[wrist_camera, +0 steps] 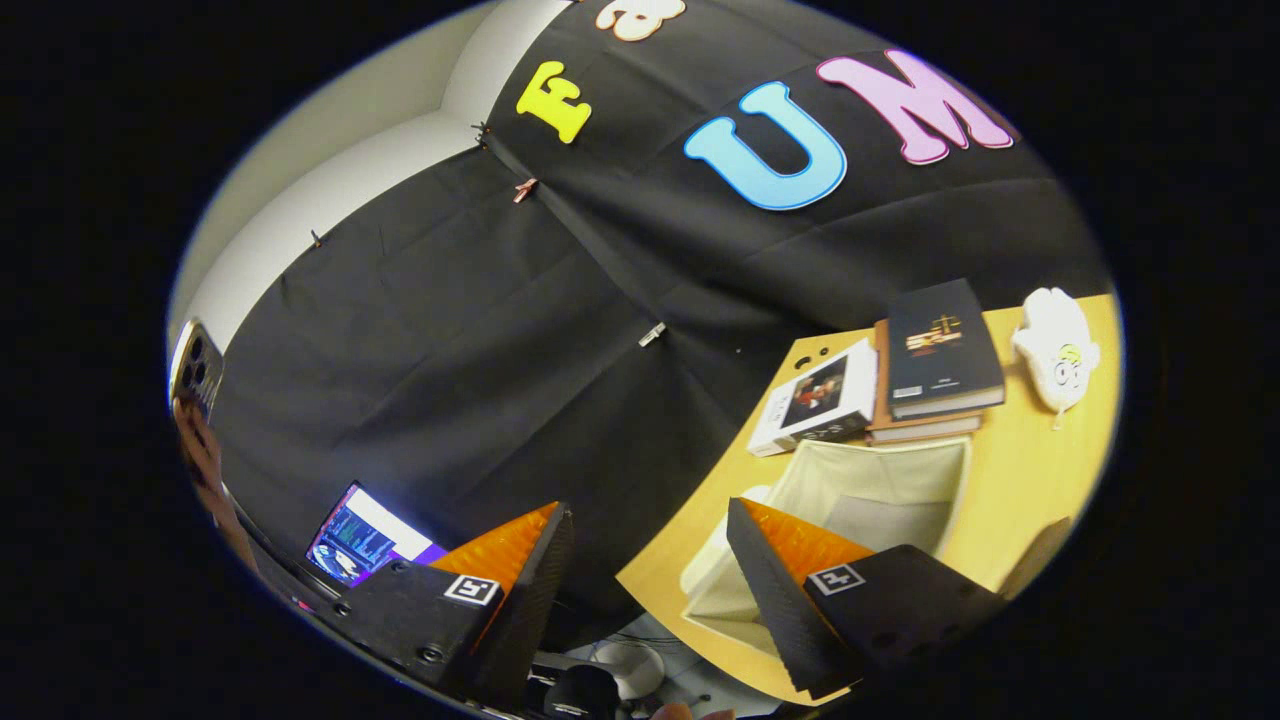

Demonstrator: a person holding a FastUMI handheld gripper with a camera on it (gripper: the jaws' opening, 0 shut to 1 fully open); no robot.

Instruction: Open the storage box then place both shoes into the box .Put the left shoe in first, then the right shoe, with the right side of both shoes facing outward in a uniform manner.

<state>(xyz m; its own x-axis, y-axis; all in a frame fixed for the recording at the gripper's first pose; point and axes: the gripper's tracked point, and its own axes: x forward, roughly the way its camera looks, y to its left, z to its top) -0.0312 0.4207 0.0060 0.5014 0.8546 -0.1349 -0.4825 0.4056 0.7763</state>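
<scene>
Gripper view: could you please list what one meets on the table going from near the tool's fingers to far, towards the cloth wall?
Open tool, nothing between its fingers → fabric storage box → stack of books → cloth wall.

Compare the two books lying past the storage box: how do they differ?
The dark book has a black cover with a small gold emblem; the white book has a pale cover with a dark picture. The dark book rests on top of another brownish book, while the white book lies directly on the table. Both lie flat, side by side, just beyond the open storage box. The gripper is open, holding nothing.
</scene>
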